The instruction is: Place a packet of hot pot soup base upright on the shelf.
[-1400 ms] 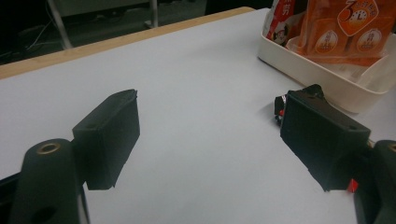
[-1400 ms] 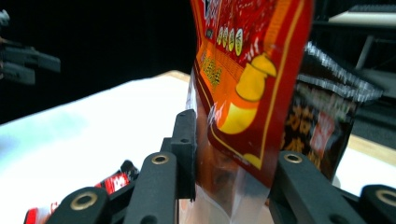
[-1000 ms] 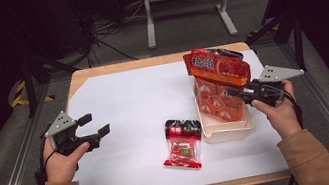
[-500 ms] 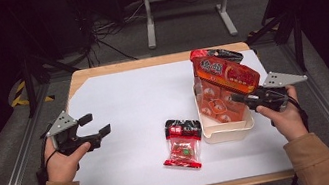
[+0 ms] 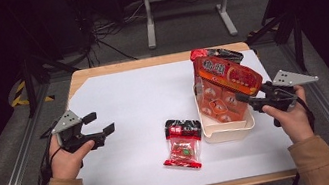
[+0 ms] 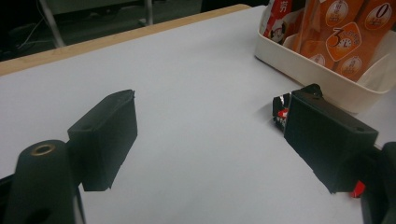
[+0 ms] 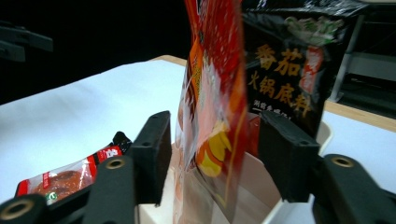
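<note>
While our right gripper point(image 7: 210, 154) stands open astride the orange-red foil pouch point(image 5: 227, 78) in the cream plastic bin point(image 5: 227, 130) at three o'clock, seemingly released, we back straight out.

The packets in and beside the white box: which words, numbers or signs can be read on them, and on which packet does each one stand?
"番茄火锅底料": on the black packet standing in the white box.
"3" and "0": in round marks on the orange packet, left claw view.
Large characters on the orange packet's front in the high view: too blurred to read.
Small red packet on the table: print too small to read.
</note>
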Demonstrator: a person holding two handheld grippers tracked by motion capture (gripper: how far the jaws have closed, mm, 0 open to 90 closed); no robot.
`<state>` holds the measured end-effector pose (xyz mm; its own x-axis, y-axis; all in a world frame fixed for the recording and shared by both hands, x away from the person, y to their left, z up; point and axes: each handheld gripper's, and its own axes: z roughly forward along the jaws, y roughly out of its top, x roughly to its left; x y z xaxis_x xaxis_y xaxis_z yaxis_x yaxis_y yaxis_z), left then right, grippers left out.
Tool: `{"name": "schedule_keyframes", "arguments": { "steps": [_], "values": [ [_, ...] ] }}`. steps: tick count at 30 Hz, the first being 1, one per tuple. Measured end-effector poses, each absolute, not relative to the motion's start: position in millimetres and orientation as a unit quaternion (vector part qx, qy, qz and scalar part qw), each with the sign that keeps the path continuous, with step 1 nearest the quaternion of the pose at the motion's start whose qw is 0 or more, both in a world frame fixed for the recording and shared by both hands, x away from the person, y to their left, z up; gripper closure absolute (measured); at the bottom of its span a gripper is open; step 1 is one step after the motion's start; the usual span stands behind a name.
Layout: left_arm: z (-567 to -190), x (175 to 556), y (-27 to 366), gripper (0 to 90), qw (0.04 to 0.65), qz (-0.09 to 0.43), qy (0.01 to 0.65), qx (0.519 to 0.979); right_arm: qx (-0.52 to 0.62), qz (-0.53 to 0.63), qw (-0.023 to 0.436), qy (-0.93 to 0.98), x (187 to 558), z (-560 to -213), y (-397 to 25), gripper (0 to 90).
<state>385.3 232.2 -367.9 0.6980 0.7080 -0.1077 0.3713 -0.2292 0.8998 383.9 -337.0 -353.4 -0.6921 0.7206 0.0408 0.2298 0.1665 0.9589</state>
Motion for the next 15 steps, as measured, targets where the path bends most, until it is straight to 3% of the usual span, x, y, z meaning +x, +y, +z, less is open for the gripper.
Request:
{"name": "schedule_keyframes", "arguments": {
  "steps": [6, 15],
  "values": [
    [-368.8, 391.2, 223.2, 17.9, 0.511, 0.159, 0.345, 0.771, 0.319, 0.564, 0.219, 0.730, 375.6, -348.4, -344.4, 34.3],
    [-370.0, 397.3, 211.1, 17.0, 0.514, 0.148, 0.334, 0.776, 0.317, 0.564, 0.229, 0.728, 358.1, -337.7, -358.7, 28.7]
  ]
}}
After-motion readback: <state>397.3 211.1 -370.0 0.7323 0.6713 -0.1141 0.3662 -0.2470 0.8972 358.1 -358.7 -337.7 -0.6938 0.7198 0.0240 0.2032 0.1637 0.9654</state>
